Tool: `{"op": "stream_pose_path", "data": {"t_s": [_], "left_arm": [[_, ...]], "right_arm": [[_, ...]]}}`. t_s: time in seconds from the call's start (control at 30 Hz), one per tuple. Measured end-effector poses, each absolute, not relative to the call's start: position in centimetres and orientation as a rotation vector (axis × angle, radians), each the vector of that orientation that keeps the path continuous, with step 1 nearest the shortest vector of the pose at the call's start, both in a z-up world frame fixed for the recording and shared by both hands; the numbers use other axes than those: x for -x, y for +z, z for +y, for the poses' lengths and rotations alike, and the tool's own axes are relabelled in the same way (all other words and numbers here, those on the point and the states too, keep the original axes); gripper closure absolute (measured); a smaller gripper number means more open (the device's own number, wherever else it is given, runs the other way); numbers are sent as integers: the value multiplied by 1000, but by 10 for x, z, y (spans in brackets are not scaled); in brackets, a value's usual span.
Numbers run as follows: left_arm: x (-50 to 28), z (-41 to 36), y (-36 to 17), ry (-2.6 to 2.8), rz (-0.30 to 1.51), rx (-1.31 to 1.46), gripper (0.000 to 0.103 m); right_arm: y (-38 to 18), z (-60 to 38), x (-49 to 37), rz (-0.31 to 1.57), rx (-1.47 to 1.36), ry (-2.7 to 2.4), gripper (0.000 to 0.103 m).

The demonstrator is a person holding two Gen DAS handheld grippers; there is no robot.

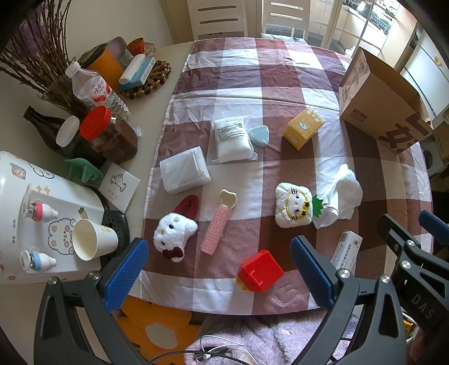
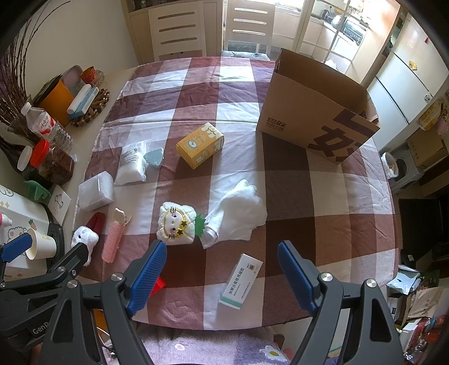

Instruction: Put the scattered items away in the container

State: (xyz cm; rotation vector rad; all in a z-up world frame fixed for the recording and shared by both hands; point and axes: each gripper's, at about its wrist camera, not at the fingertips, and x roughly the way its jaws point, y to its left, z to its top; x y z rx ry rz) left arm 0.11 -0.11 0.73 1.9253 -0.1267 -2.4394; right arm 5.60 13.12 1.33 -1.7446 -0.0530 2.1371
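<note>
The bench (image 2: 322,213) carries a maroon-and-white checked cloth (image 2: 196,92). At far right on it stands the container, an open cardboard box (image 2: 314,118). Scattered over the cloth: a yellow carton (image 2: 200,144) at centre; left of it a white pouch (image 2: 130,164), a blue wedge (image 2: 153,157) touching the pouch, and a clear tub (image 2: 95,191); nearer, a cat plush (image 1: 174,233), a pink roller (image 1: 217,227), an embroidered pad (image 2: 175,224) touching a white towel (image 2: 238,213), a red cube (image 1: 261,271) and a medicine box (image 2: 241,280). Off the cloth at left stand bottles (image 1: 92,87), jars (image 1: 109,134) and a paper cup (image 1: 94,238). Beyond the bench are white chairs (image 2: 249,25) and a kitchen doorway.

My left claw (image 1: 219,272) hangs steeply downward over the near edge, jaws spread wide, nothing between them. My right claw (image 2: 221,275) hangs likewise at its right, jaws wide and empty, above the medicine box.
</note>
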Motion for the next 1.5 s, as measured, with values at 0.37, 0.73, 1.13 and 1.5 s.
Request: {"op": "stream_pose_path", "data": {"t_s": [0.37,0.73,1.13,1.5], "left_arm": [[-3,1,8,-2442,-129,-1924,1],[-3,1,8,-2445,-134,-1924,1],[-4,0,8,-2448,-137,-1925,2],[-11,6,-1,-2451,-108,-1984,1]], "right_arm": [[14,131,-58,-53,1743,2135,19],[16,131,-58,-52,1738,2134,19],[15,131,-57,-48,1737,2127,19],[9,140,-68,20,1768,2108,19]]}}
